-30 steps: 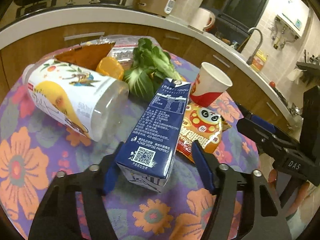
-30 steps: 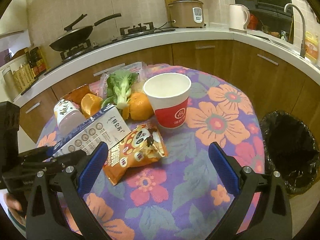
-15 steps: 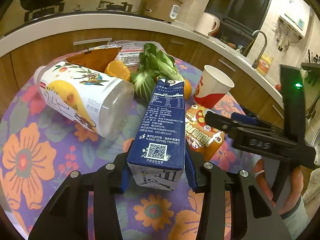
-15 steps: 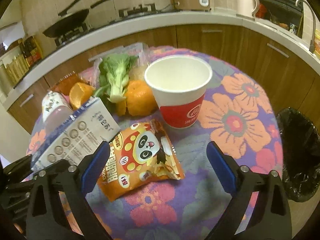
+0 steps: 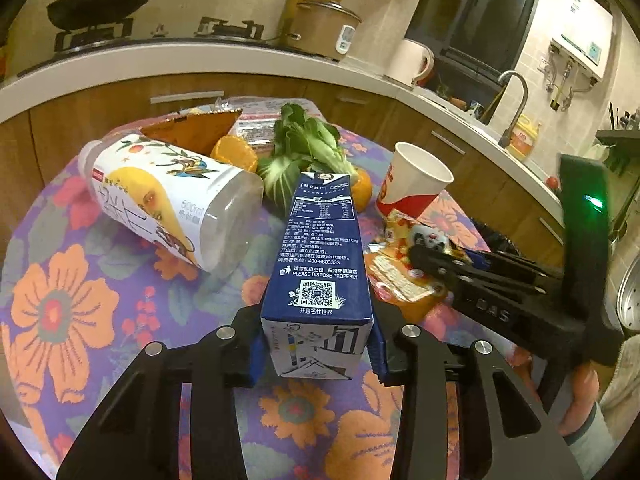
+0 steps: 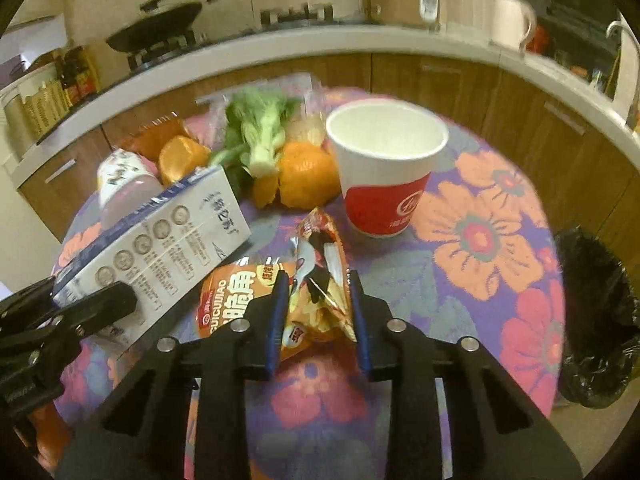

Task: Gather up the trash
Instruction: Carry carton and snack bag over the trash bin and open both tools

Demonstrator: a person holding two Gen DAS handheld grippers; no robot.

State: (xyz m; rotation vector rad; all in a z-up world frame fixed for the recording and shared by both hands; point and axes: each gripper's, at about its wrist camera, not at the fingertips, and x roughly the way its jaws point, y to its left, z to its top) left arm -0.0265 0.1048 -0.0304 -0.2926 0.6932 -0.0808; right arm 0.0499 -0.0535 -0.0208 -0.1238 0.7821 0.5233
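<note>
Both claws have just closed: left claw (image 5: pixel 316 354) on milk carton (image 5: pixel 320 248), right claw (image 6: pixel 318 320) on snack bag (image 6: pixel 308 300).

My left hand-held gripper (image 5: pixel 316 350) had just been closing, and its blue pads pressed both sides of the blue milk carton (image 5: pixel 318 260), near its base. The carton lay on the floral cloth (image 5: pixel 60 312). A juice bottle (image 5: pixel 168 204) lay on its side to the left. At right, my right hand-held gripper (image 5: pixel 420 254) met the orange snack bag (image 5: pixel 400 280), near the paper cup (image 5: pixel 412 180).
</note>
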